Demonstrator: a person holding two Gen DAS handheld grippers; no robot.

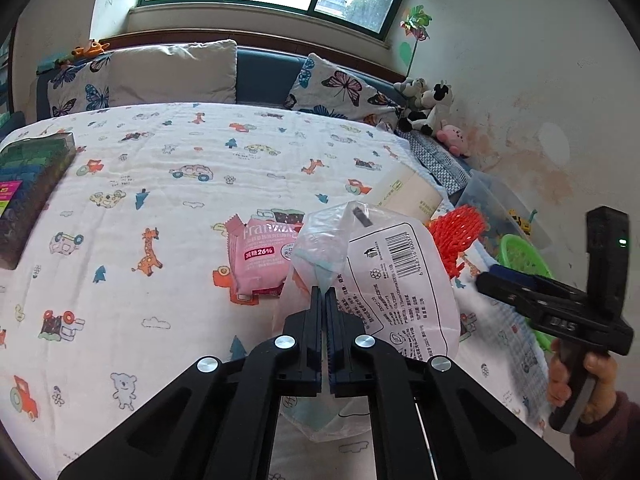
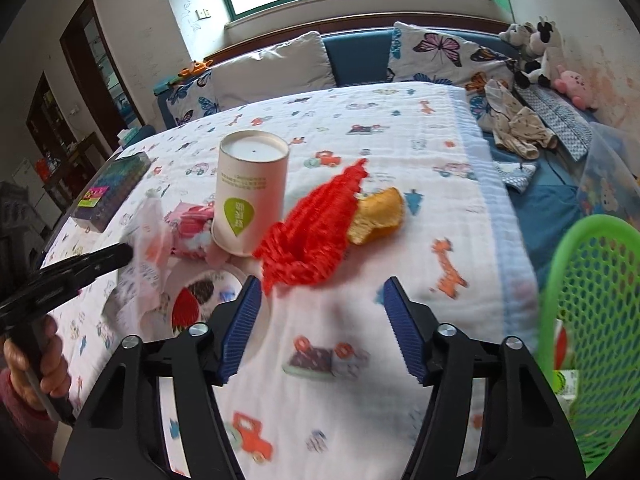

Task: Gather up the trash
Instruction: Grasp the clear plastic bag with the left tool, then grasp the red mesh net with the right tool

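Observation:
My left gripper (image 1: 323,294) is shut on a crumpled clear plastic wrapper (image 1: 400,276) with a barcode, pinching its edge just above the bed. A pink snack packet (image 1: 260,256) lies behind it. In the right wrist view my right gripper (image 2: 322,290) stands open over the quilt with nothing between its blue pads (image 2: 404,328). Just beyond its tips lies a red foam net (image 2: 316,232), with a bitten piece of bread (image 2: 378,216) at its right. A white paper cup (image 2: 250,192) stands upside down to the left. The left gripper (image 2: 122,255) and the wrapper (image 2: 148,248) show at far left.
A green mesh basket (image 2: 592,320) sits at the bed's right edge. A round lid with a strawberry picture (image 2: 208,300) lies by my right gripper's left finger. A dark box (image 1: 32,184) lies far left. Pillows, plush toys and a clear bin line the back and right.

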